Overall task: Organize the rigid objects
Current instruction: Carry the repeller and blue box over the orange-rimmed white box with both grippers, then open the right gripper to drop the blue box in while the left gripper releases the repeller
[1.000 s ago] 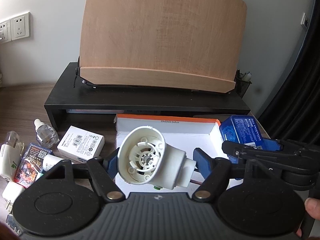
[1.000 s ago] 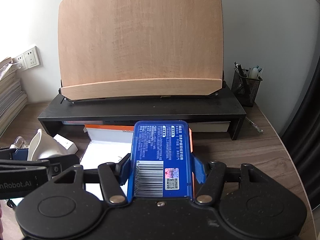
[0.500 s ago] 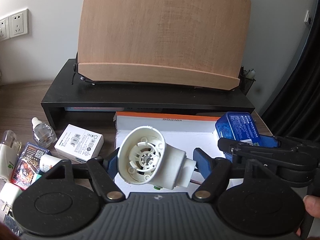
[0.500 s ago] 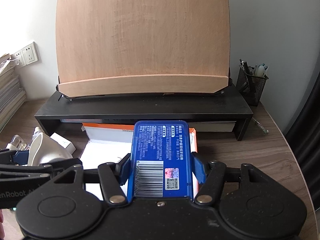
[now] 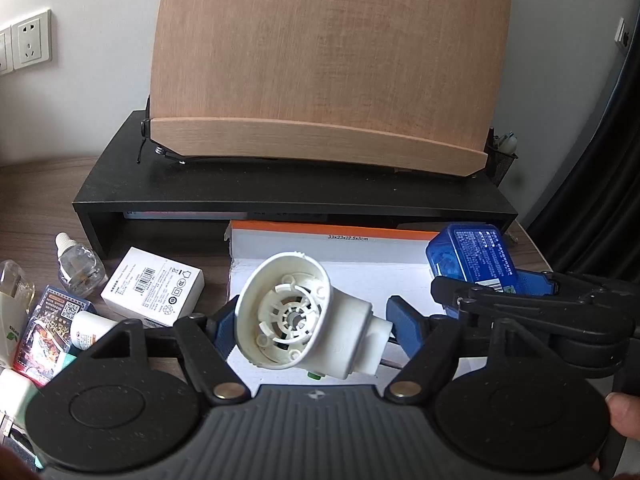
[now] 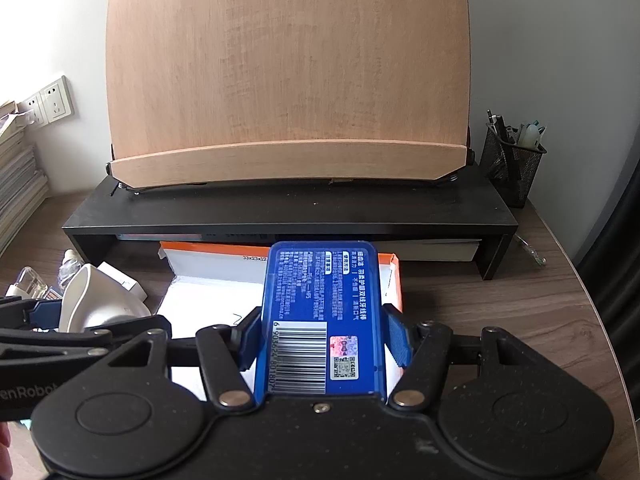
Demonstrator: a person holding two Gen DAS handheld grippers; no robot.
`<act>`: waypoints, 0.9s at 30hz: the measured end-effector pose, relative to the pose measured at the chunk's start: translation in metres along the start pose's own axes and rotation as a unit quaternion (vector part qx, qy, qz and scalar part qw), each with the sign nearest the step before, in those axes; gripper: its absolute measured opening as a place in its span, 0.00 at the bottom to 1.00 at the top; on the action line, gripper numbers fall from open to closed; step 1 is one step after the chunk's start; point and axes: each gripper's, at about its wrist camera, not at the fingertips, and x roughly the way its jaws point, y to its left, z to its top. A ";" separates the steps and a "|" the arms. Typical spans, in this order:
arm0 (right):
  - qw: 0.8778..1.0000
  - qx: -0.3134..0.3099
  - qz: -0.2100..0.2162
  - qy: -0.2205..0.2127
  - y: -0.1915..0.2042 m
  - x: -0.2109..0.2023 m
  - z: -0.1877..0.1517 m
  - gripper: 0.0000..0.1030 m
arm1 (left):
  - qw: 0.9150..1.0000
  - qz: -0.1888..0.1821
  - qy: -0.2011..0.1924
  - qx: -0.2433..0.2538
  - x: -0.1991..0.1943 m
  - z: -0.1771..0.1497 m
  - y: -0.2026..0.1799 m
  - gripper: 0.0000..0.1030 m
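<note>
My left gripper [image 5: 316, 322] is shut on a white plastic plug-in device [image 5: 304, 316], held above the open white cardboard box with orange rim [image 5: 360, 248]. My right gripper [image 6: 324, 330] is shut on a flat blue plastic case [image 6: 320, 312] with a barcode, held over the right part of the same box [image 6: 208, 284]. The right gripper and blue case also show at the right in the left wrist view [image 5: 472, 256]. The left gripper with the white device shows at the left in the right wrist view [image 6: 100, 300].
A black monitor riser [image 5: 288, 196] carries a wooden book stand [image 5: 328, 60] behind the box. Left of the box lie a small white carton [image 5: 152, 288], a clear bottle [image 5: 78, 266], a card pack [image 5: 48, 320]. A mesh pen holder [image 6: 512, 160] stands right.
Both grippers have moved forward toward the riser and box, each still holding its object. The box and riser look larger and closer.
</note>
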 end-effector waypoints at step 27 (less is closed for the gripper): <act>1.000 0.002 -0.003 0.028 -0.003 0.033 0.007 0.72 | 1.000 -0.010 0.021 0.001 0.029 0.005 0.006 0.74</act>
